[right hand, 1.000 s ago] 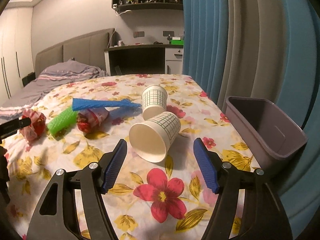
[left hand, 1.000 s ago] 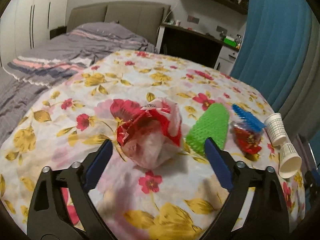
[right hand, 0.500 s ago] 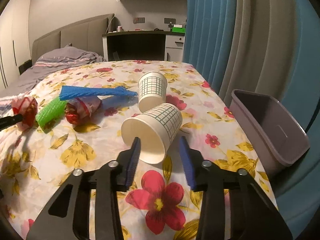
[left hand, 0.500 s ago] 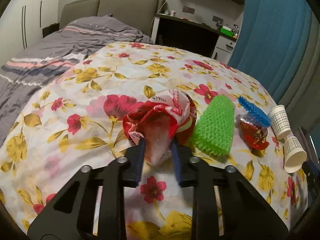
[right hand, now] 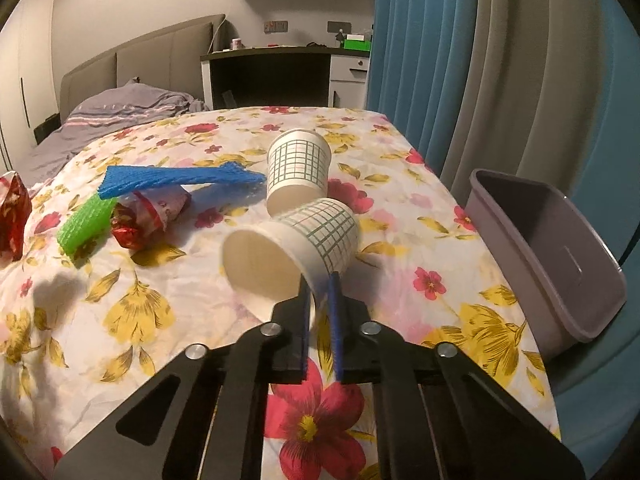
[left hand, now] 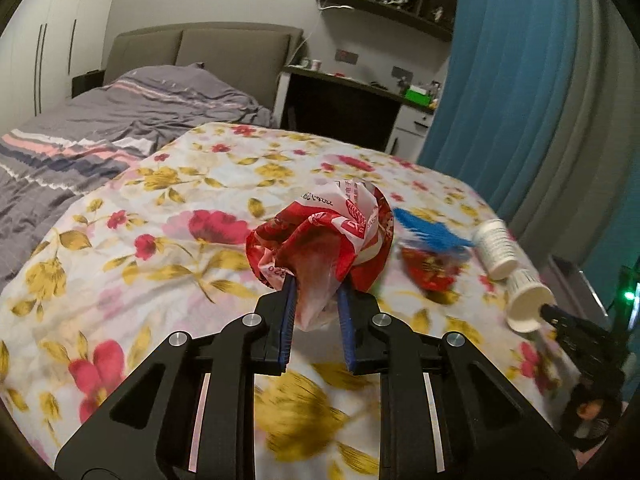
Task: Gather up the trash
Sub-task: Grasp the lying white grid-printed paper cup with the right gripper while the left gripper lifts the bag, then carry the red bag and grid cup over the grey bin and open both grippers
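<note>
My left gripper (left hand: 316, 292) is shut on a crumpled red and white plastic bag (left hand: 324, 236) and holds it above the flowered bedspread. The bag also shows at the left edge of the right wrist view (right hand: 12, 216). My right gripper (right hand: 319, 284) is shut on the rim of a white paper cup with a green grid (right hand: 296, 244), which is tipped on its side. A second grid cup (right hand: 298, 168) lies just behind it. A grey trash bin (right hand: 548, 256) stands beside the bed at the right.
A blue foam net (right hand: 180, 176), a green foam net (right hand: 86, 222) and a red wrapper (right hand: 148, 216) lie on the flowered bedspread (right hand: 132, 312) left of the cups. Blue curtains (right hand: 420, 60) hang behind the bin. A desk (right hand: 276, 72) stands at the back.
Both grippers closed: the left one on the red and white bag, which is now lifted, and the right one on the near cup's rim.
</note>
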Demonstrator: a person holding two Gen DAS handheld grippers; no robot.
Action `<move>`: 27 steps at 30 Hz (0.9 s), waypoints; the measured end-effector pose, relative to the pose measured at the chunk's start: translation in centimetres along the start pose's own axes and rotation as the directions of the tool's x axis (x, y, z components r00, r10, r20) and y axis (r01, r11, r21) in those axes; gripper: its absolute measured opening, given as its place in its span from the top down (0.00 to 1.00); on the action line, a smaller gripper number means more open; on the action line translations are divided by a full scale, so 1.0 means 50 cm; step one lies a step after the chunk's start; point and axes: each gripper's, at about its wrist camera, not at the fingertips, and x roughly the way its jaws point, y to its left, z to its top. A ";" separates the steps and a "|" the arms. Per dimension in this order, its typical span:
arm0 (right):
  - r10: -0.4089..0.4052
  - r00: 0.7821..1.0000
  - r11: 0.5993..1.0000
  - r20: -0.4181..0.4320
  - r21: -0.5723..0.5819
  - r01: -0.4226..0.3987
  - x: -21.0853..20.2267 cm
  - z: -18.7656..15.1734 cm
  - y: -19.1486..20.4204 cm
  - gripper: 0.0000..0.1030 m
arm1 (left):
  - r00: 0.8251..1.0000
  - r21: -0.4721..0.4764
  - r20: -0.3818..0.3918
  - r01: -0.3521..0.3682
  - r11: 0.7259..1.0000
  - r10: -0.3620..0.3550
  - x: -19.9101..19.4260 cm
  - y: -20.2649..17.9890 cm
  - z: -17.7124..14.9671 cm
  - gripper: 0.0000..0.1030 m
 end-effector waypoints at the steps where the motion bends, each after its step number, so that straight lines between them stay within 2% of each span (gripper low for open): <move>1: 0.002 1.000 1.000 0.003 0.000 -0.002 -0.002 -0.001 -0.001 0.96 | 1.000 0.003 0.002 0.008 1.000 -0.008 -0.003 -0.007 -0.003 0.82; 16: 0.069 0.994 0.995 0.086 0.069 -0.075 -0.092 -0.036 -0.059 0.96 | 0.996 0.067 -0.011 0.094 0.993 -0.094 -0.032 -0.108 -0.041 0.82; 27: 0.099 0.983 0.987 0.154 0.114 -0.117 -0.165 -0.059 -0.103 0.96 | 0.986 0.128 -0.034 0.167 0.978 -0.164 -0.037 -0.199 -0.057 0.82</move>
